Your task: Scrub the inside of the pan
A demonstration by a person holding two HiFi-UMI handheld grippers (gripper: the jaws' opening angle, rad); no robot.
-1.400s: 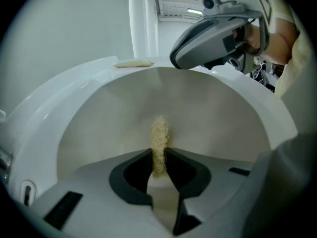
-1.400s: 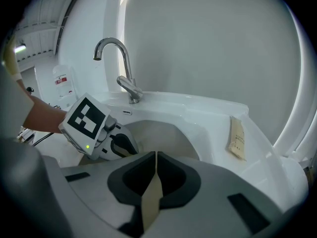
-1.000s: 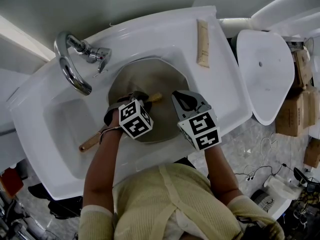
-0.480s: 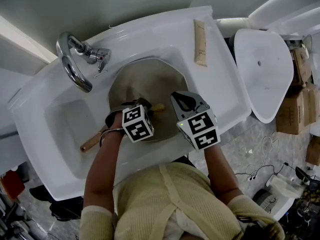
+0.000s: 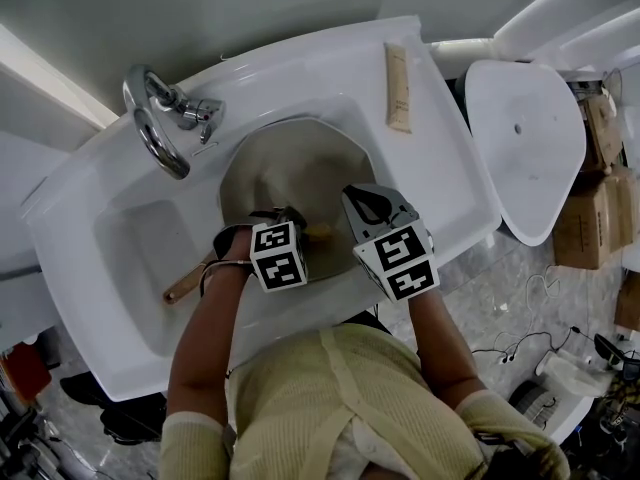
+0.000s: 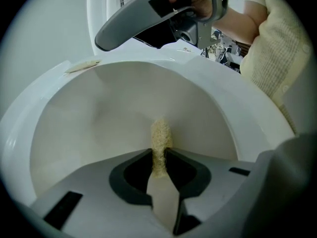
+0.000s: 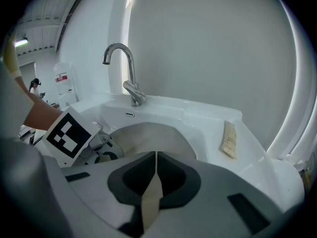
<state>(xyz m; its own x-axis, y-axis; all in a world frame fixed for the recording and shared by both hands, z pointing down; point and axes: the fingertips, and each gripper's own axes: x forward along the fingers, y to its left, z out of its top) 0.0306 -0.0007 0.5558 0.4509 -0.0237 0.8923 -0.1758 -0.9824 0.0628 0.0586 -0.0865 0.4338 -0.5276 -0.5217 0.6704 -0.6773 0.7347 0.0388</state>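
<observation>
Hand-held gripper tight on pan rim

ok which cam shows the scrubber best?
Left gripper view: the scrubber stands edge-on, pinched between the left gripper's jaws, over the pan. Head view shows only its tan tip past that gripper. Right gripper view does not show it.

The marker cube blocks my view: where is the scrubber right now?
The scrubber is clamped in the left gripper, sticking out over the inside of the pan, near its front rim in the head view, left of the right gripper.
</observation>
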